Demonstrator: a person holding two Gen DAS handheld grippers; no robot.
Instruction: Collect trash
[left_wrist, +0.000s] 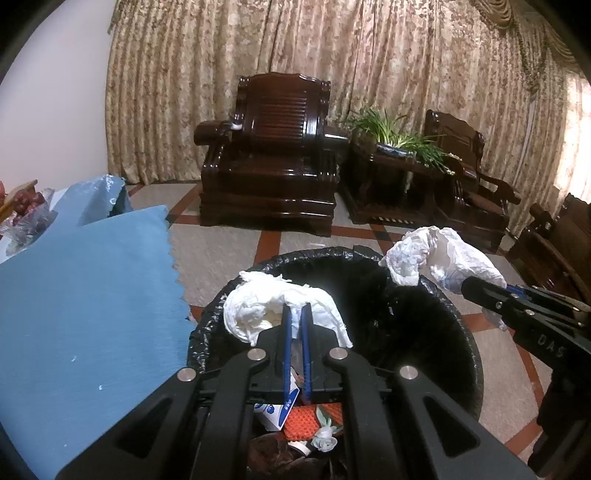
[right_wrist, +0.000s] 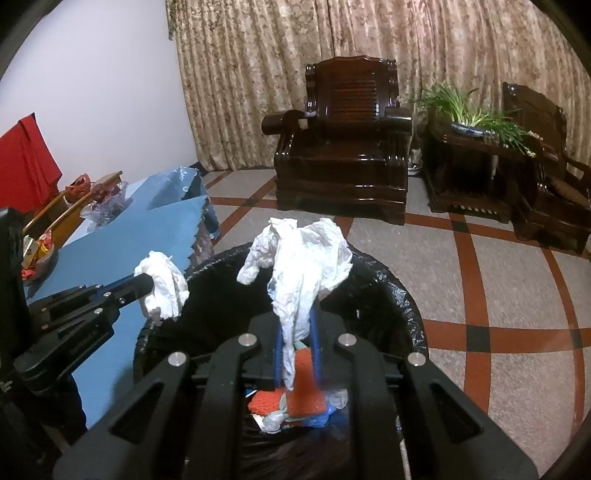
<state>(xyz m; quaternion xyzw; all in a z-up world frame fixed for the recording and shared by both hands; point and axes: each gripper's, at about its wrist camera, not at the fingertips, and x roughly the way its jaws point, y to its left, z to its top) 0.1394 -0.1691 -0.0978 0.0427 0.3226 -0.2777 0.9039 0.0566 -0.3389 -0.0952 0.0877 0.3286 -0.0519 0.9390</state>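
White tissues (left_wrist: 280, 310) gripped — "DAS" legible.

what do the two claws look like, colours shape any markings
Both claws are matte black plastic linkage frames with round silver rivets at the pivots. The left claw has two narrow blue finger pads; so does the right claw. From the left wrist view, the right claw's body carries embossed letters that look like "DAS". No cables or sleeves show.
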